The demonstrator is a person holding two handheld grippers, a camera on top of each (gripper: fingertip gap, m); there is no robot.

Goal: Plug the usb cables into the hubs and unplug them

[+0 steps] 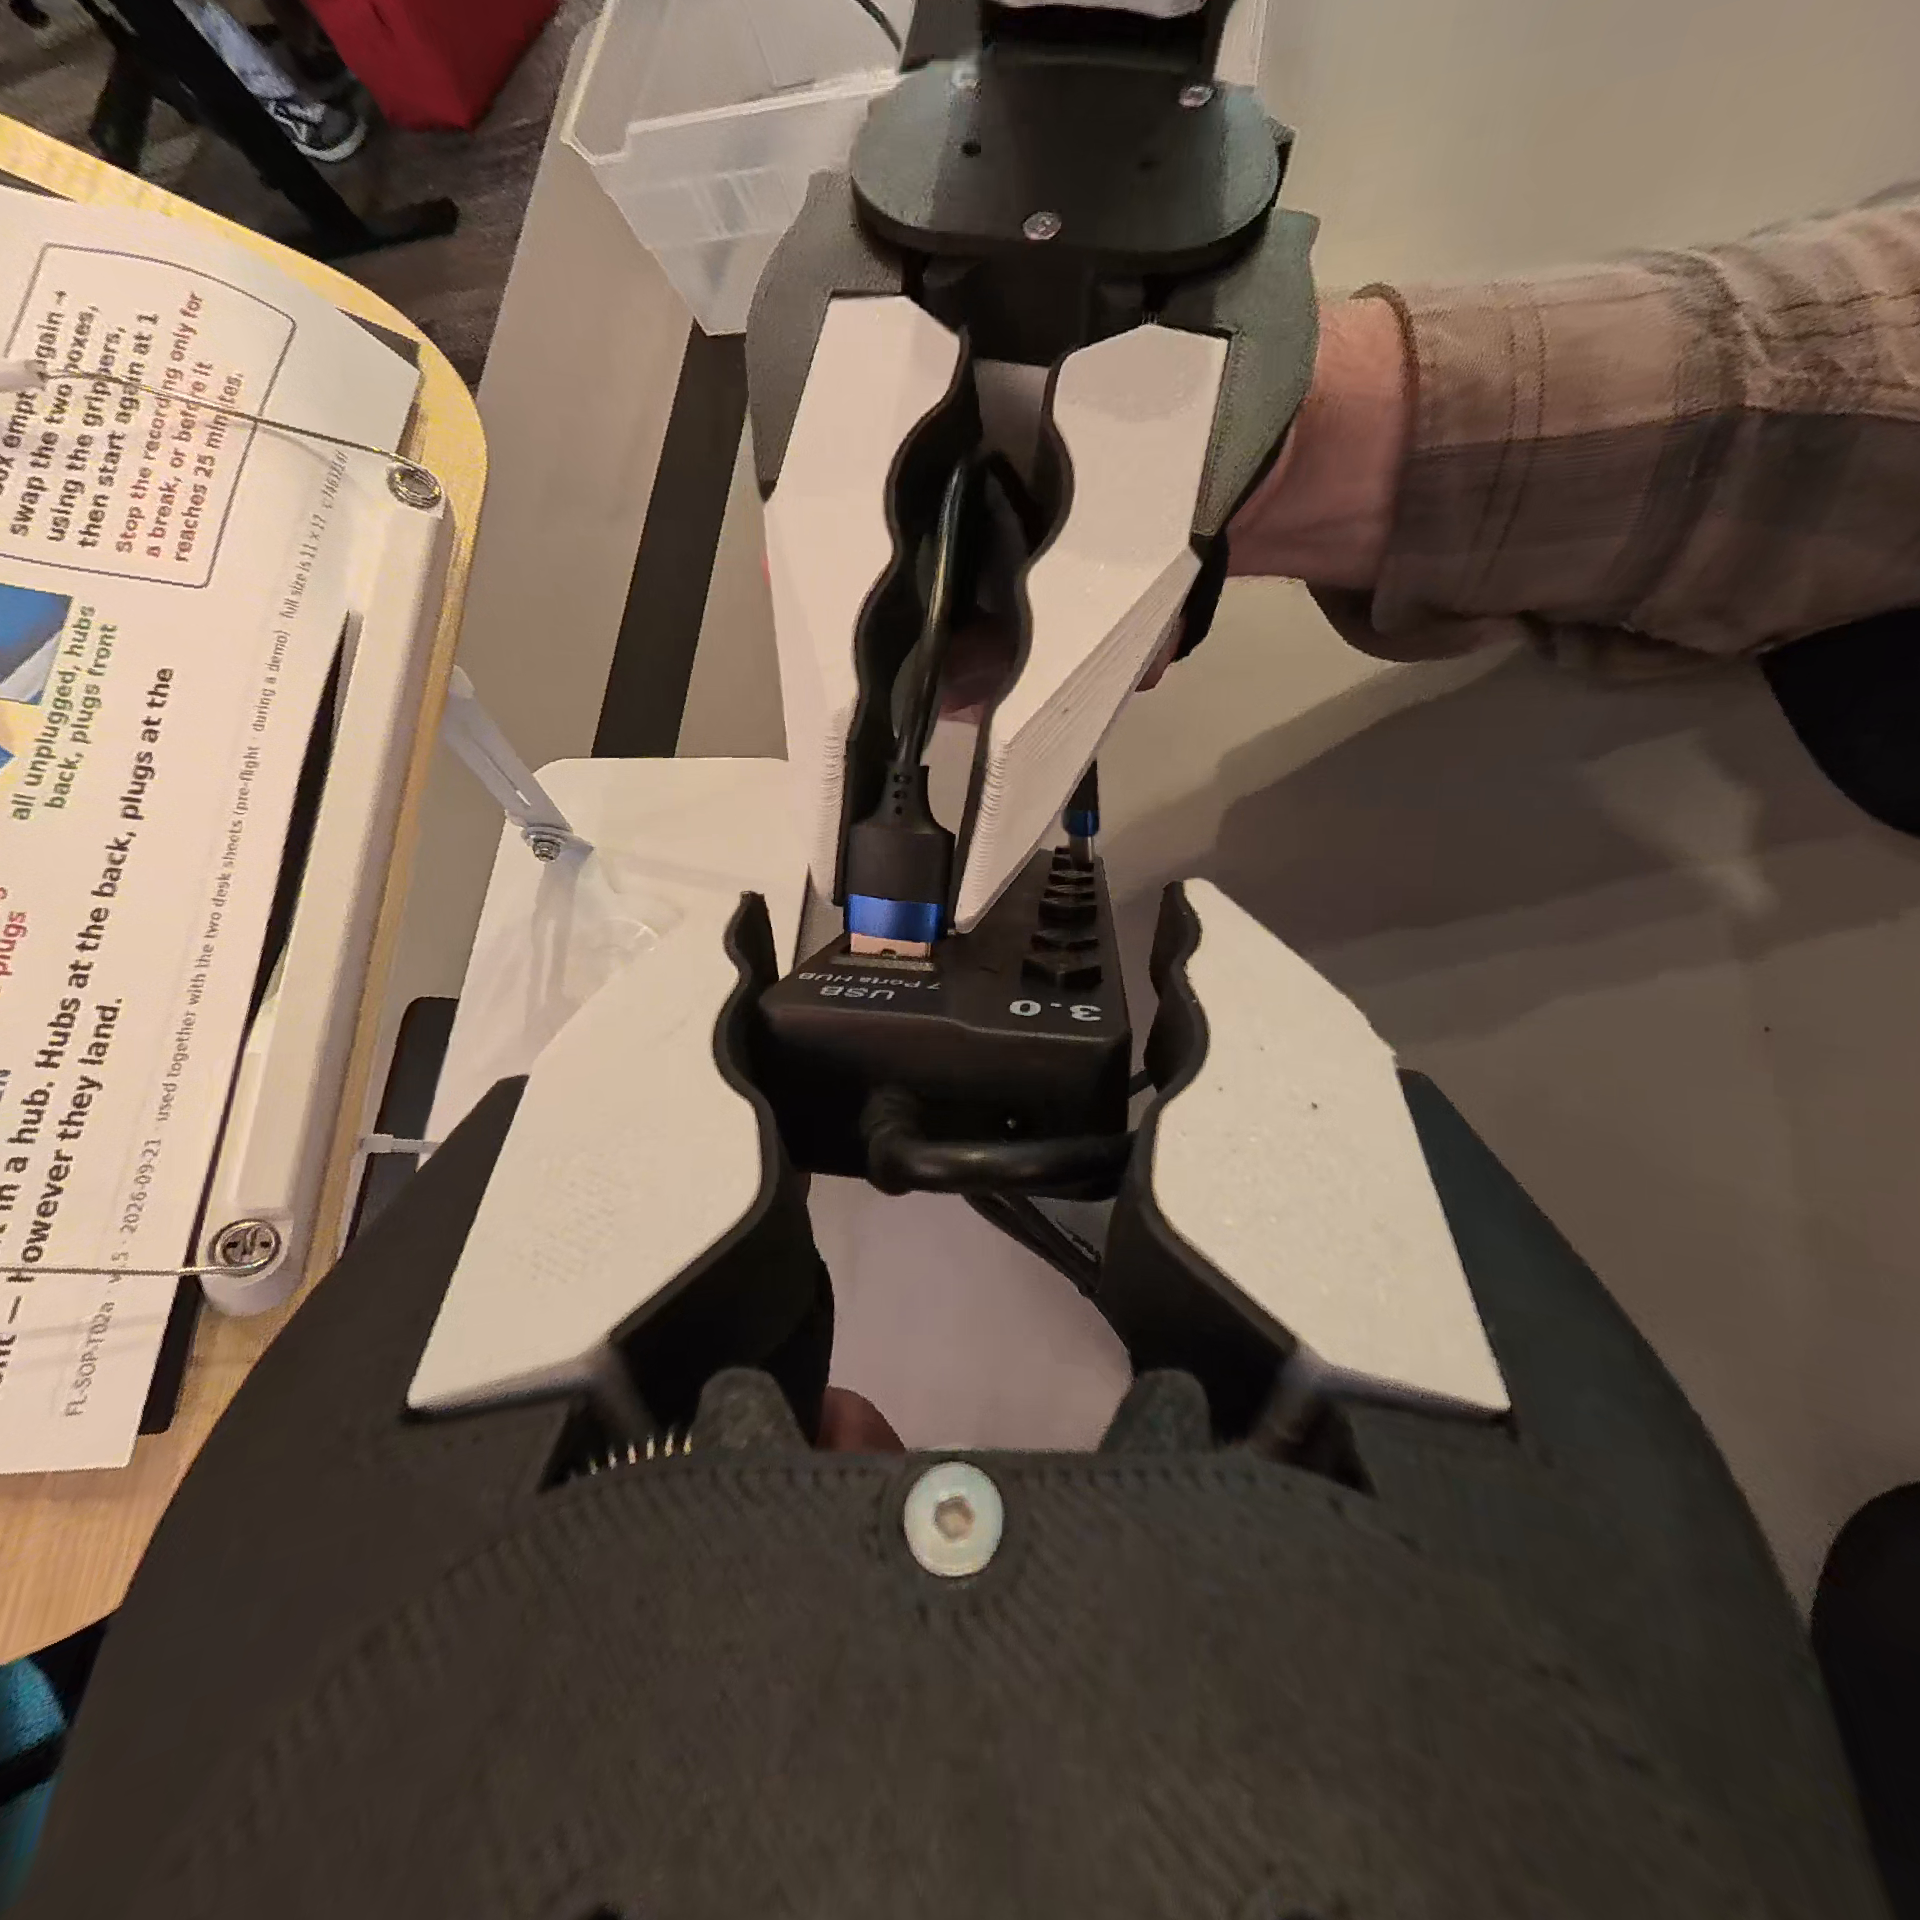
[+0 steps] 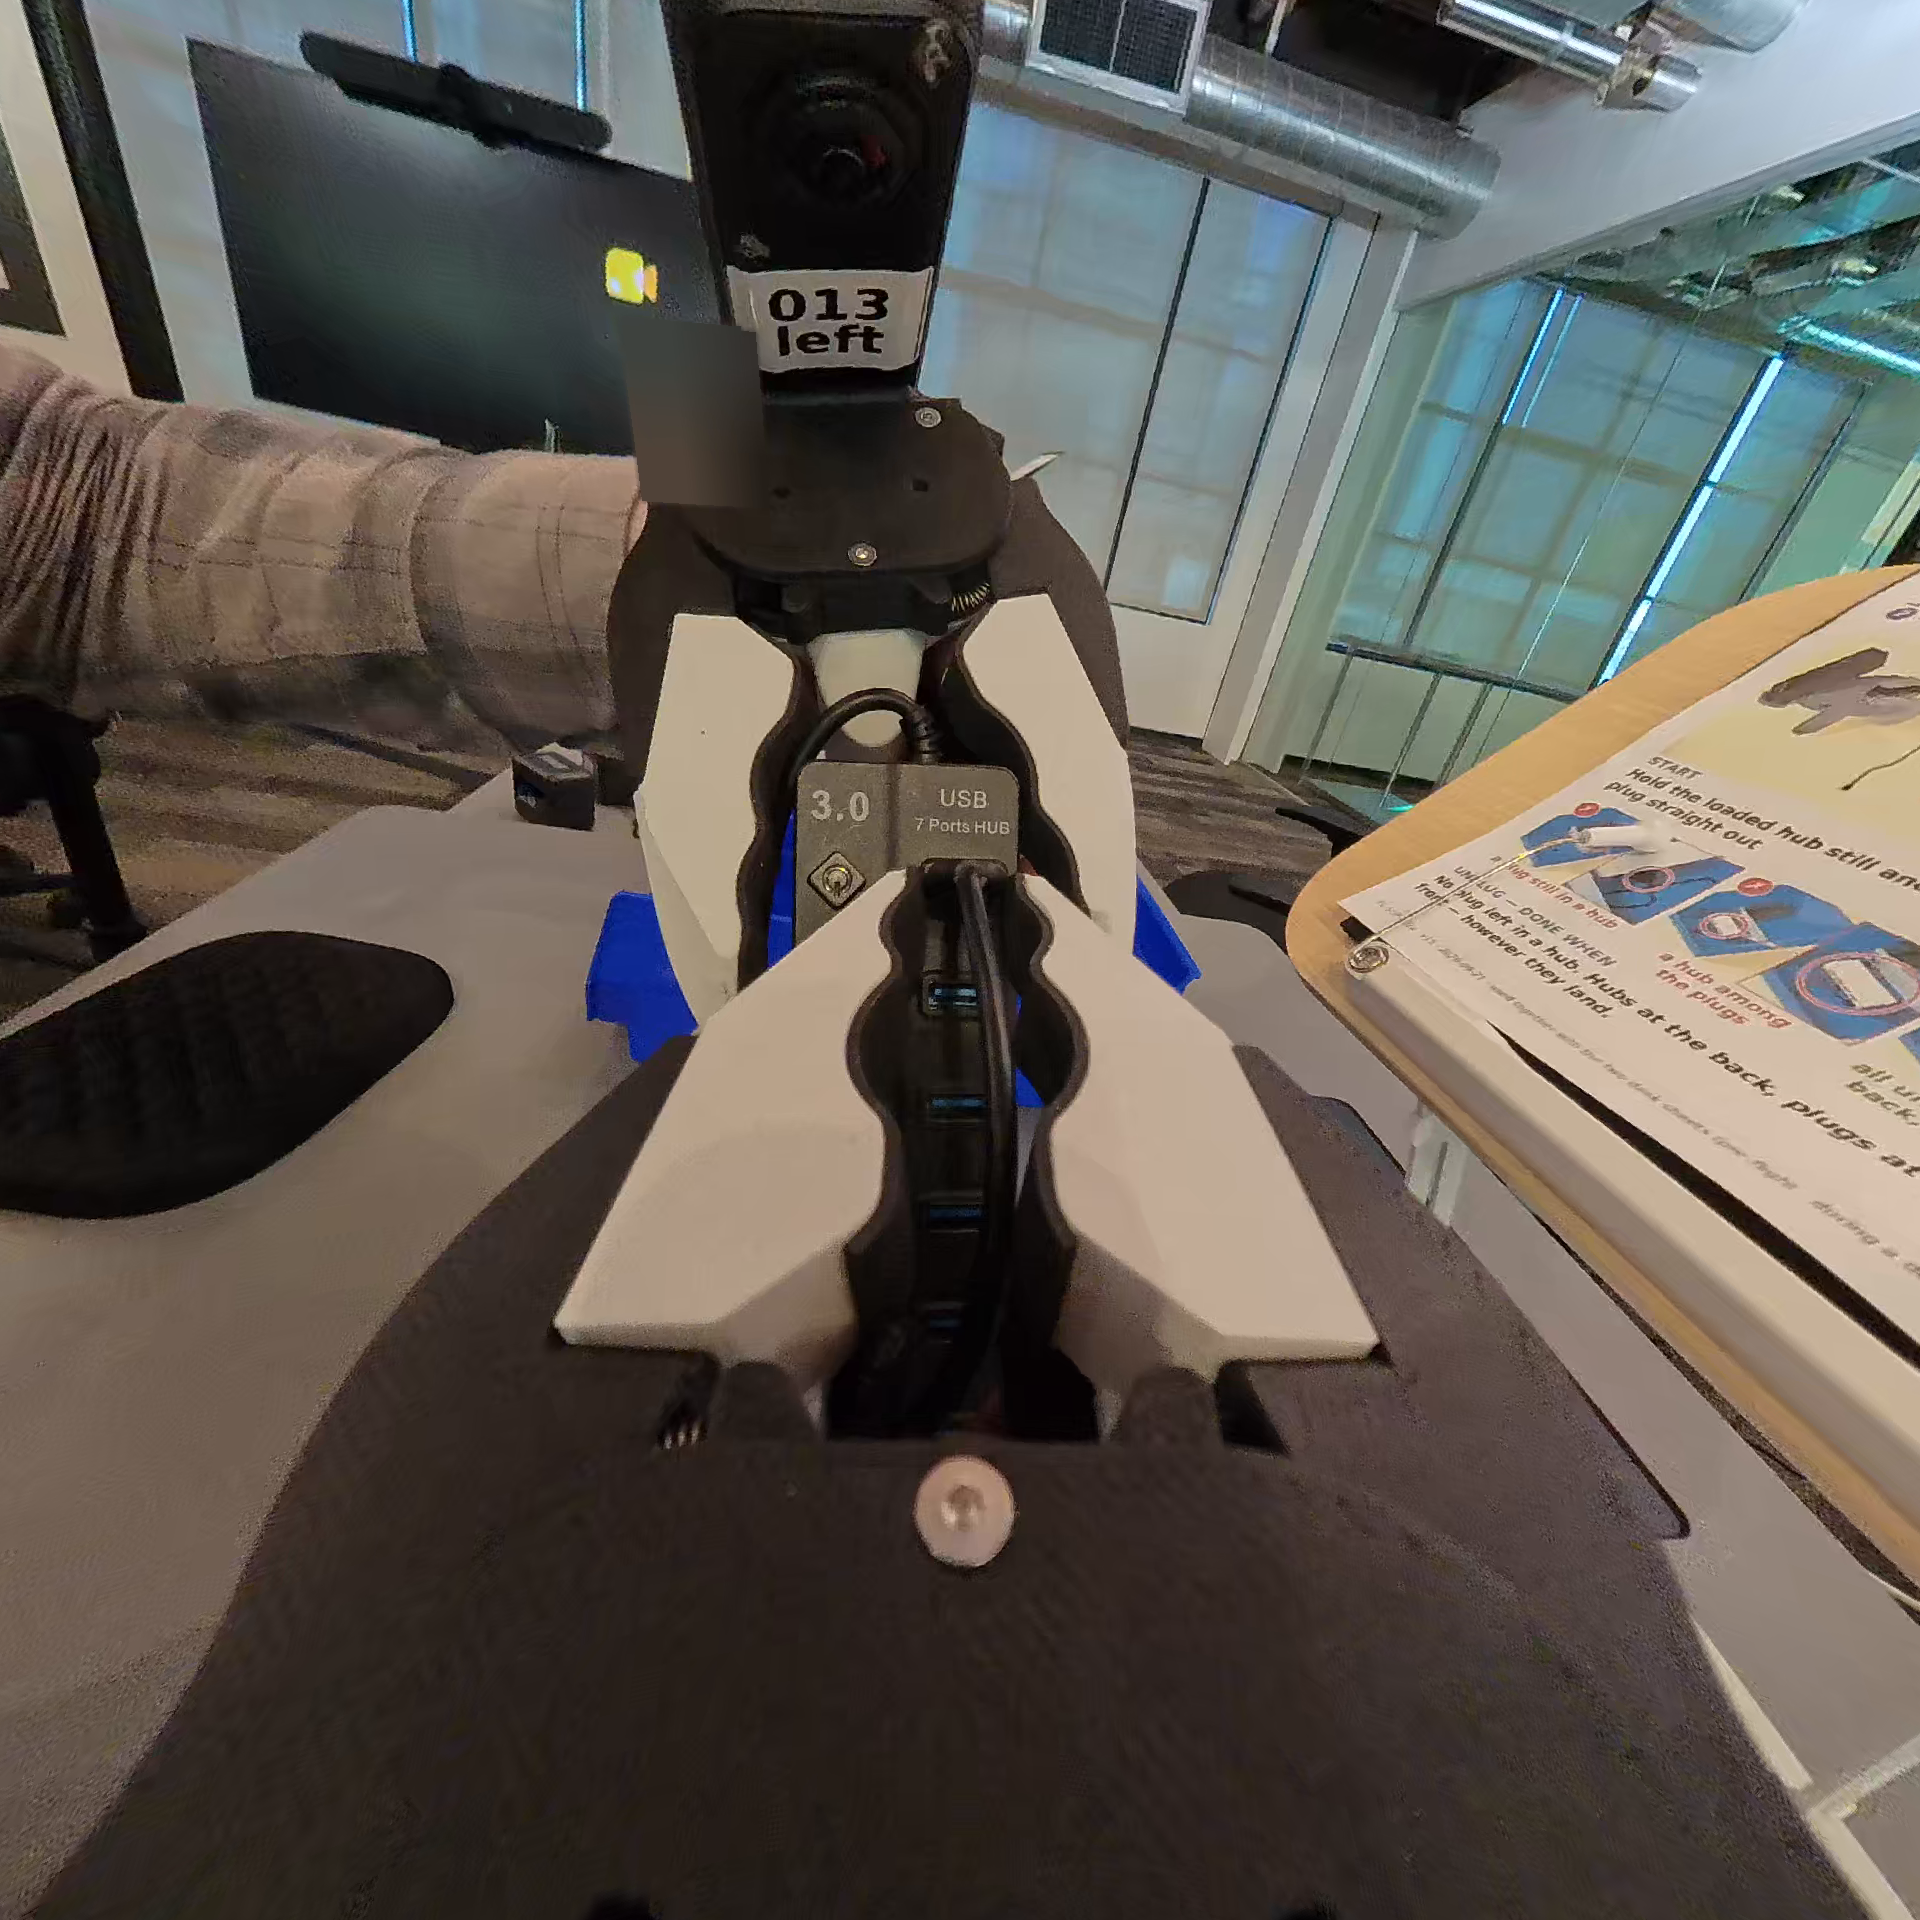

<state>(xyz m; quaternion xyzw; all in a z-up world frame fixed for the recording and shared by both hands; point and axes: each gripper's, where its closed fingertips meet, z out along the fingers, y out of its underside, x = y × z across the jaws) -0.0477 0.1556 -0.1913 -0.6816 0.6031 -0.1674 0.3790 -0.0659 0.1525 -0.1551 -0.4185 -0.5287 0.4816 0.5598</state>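
Observation:
A black USB hub (image 1: 966, 1039) is clamped across its end between the white fingers of my left gripper (image 1: 961, 925), which is shut on it. Its row of ports runs away from the camera. My right gripper (image 1: 902, 894) comes in from above, shut on a black USB plug with a blue collar (image 1: 899, 878). The plug's metal tip sits in the mouth of the hub's nearest port, with some metal still showing. In the right wrist view my right gripper (image 2: 961, 904) pinches the plug's black cable (image 2: 987, 1039) over the hub (image 2: 904, 816), which the left gripper (image 2: 904, 894) holds.
A second blue-collared plug (image 1: 1081, 826) shows behind the hub's far end. A wooden stand with a printed sheet (image 1: 156, 727) is on the left. A clear plastic bin (image 1: 717, 177) stands beyond. A blue bin (image 2: 623, 987) lies under the grippers. A plaid sleeve (image 1: 1558, 436) reaches in.

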